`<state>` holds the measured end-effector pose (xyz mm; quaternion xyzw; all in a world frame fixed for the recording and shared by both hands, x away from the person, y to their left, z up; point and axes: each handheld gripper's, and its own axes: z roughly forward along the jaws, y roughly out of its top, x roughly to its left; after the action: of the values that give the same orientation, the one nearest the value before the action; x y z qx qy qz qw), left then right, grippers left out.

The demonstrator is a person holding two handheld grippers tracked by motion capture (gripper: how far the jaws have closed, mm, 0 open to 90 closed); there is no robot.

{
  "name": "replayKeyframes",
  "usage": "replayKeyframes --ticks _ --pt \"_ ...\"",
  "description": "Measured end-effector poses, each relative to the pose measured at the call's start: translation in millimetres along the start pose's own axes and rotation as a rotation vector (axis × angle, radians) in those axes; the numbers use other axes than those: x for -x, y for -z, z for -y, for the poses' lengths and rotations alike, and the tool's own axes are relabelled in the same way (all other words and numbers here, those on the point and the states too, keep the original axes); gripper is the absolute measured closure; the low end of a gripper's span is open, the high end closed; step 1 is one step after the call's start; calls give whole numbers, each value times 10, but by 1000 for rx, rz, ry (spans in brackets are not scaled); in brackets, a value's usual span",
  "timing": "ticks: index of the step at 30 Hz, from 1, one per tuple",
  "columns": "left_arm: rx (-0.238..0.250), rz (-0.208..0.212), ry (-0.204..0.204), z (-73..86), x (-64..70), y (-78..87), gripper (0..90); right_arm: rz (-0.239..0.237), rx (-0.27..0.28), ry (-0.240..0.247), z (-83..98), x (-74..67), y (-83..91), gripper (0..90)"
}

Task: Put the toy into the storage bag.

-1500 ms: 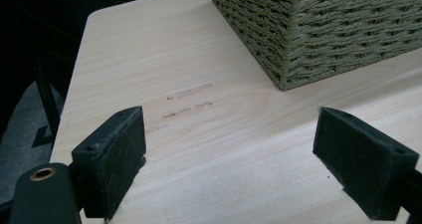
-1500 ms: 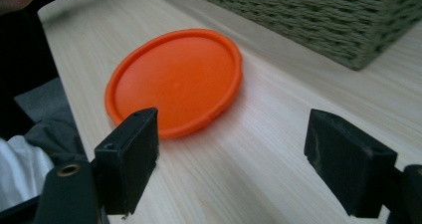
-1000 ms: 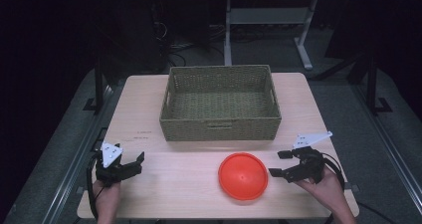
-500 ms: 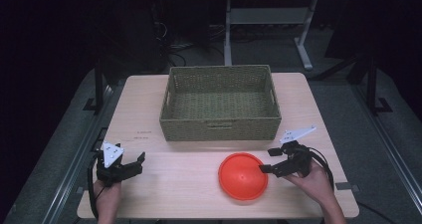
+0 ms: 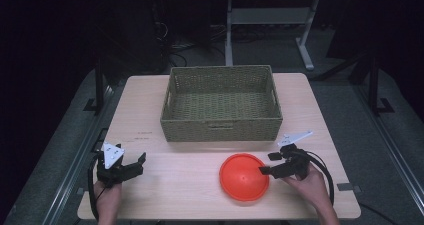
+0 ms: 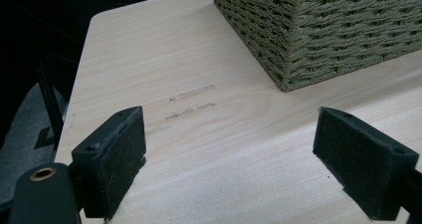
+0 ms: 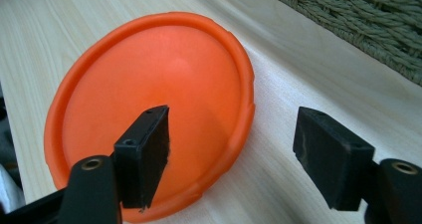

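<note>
An orange round lid-like disc (image 5: 244, 176) (image 7: 149, 104) lies dome-up on the wooden table (image 5: 180, 185), in front of a woven basket (image 5: 222, 105). My right gripper (image 5: 268, 163) (image 7: 234, 149) is open at the disc's right rim; one jaw hangs over the disc, the other over bare table beside it. My left gripper (image 5: 139, 162) (image 6: 239, 159) is open near the table's front left, with only bare wood between its jaws.
The basket's corner (image 6: 318, 30) rises ahead and to the right of the left gripper. Faint pencil marks (image 6: 191, 92) are on the wood. Dark floor and a metal frame (image 5: 305, 40) lie beyond the table.
My right gripper has moved left from the table's right side until its jaws straddle the disc's rim. The left gripper has stayed in place.
</note>
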<state>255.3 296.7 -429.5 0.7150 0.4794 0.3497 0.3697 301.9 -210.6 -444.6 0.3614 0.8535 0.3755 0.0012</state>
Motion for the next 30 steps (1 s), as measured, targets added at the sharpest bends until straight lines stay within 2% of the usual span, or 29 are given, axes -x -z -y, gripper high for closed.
replayKeyframes --ticks 2,5,8,10,14,20,24,27,30 --pt "4 3 6 0 -1 7 128 12 5 -20 68 6 -19 340" --pt "1 7 4 -3 13 2 128 17 -24 -41 84 19 -44 366" --pt "0 8 -3 -3 19 -3 128 9 3 -32 74 7 -43 415" --pt "0 7 -1 -4 17 -2 128 48 -6 -33 68 -22 -65 441" --pt "0 8 -4 -10 27 -5 128 37 -36 -74 65 -22 -125 474" --pt "-1 11 -9 -11 37 -9 128 25 -24 -68 58 -58 -148 509" --pt "-1 12 -12 -12 32 -5 128 9 -40 -91 64 -42 -196 512" --pt "7 24 -13 -10 43 -10 128 13 -49 -82 64 -50 -203 514" --pt "5 29 -24 -15 64 -6 128 -4 -42 -87 70 -44 -208 527"
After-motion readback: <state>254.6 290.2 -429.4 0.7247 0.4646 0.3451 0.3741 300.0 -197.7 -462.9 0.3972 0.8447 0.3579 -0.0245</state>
